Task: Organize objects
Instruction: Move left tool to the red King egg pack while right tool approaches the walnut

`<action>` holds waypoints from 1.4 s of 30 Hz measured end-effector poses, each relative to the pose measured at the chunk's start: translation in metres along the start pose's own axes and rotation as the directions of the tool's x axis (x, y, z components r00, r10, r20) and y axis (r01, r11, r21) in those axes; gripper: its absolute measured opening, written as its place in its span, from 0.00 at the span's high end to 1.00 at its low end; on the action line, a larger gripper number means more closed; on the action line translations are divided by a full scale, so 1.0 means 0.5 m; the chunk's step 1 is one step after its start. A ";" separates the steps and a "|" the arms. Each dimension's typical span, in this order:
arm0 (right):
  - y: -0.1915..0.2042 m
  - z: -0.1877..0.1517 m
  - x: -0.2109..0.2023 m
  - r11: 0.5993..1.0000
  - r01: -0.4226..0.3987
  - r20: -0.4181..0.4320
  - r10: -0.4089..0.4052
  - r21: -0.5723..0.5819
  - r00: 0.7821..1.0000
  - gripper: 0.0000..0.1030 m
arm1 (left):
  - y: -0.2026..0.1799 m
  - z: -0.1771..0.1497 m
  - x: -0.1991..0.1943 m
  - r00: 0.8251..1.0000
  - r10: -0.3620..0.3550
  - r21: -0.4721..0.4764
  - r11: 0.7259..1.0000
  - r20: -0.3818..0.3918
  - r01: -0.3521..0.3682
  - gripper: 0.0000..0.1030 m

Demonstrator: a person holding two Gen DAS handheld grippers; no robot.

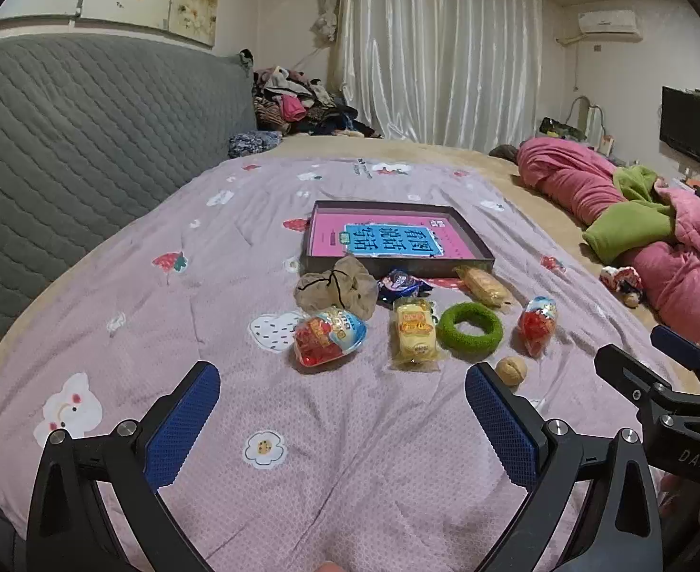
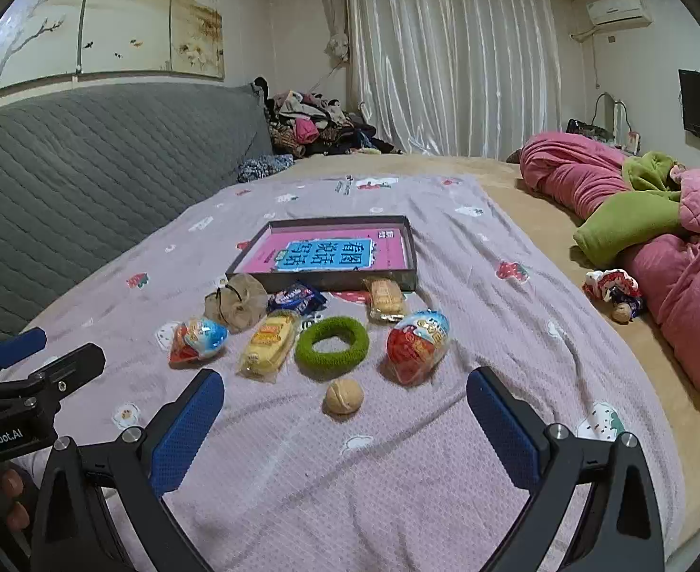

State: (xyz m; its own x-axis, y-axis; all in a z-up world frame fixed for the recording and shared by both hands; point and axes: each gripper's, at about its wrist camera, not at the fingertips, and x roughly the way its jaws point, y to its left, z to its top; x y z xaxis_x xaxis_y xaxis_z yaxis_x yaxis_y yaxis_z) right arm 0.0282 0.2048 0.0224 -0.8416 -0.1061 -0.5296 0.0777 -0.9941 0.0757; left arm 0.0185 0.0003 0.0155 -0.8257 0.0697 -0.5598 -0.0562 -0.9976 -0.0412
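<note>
Tongs: left tongs (image 1: 342, 412) and right tongs (image 2: 345, 417) both gape wide, empty, above the bed (image 2: 397, 476).
Walnut (image 2: 344, 396): nearest, just ahead of the right tongs.
Tray (image 2: 409, 257): beyond the snacks; straddle the walnut squarely, pinch gently so it doesn't roll.

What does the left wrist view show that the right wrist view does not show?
Only the left wrist view: the right gripper from the side, and the left gripper open from behind.

Only the right wrist view: the left gripper from the side, the right gripper open from behind, and the blossom painting in full.

Both: the tray, green ring, walnut, and snacks on the blanket.
</note>
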 end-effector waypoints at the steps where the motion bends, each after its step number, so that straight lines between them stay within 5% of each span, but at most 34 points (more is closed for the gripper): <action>1: 0.001 0.002 -0.003 1.000 -0.006 0.005 0.006 0.001 1.000 0.00 | 0.001 0.002 -0.002 1.000 -0.005 -0.004 1.000 0.001 0.005 0.00; 26: 0.012 0.053 -0.016 0.999 0.022 0.083 -0.020 -0.024 0.996 0.00 | 0.029 0.064 0.035 0.999 -0.034 0.006 0.999 0.013 0.034 0.00; 42: 0.012 0.014 0.115 1.000 0.007 -0.040 -0.007 0.020 0.999 0.00 | 0.037 0.037 0.191 0.995 -0.045 0.044 0.998 -0.094 0.049 0.00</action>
State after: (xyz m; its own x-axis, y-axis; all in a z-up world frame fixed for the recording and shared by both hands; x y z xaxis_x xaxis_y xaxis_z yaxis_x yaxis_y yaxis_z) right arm -0.0234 0.1928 -0.0015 -0.8200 -0.1003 -0.5635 0.0607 -0.9942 0.0887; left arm -0.0717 -0.0116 -0.0231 -0.7661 0.1146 -0.6324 -0.1218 -0.9920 -0.0322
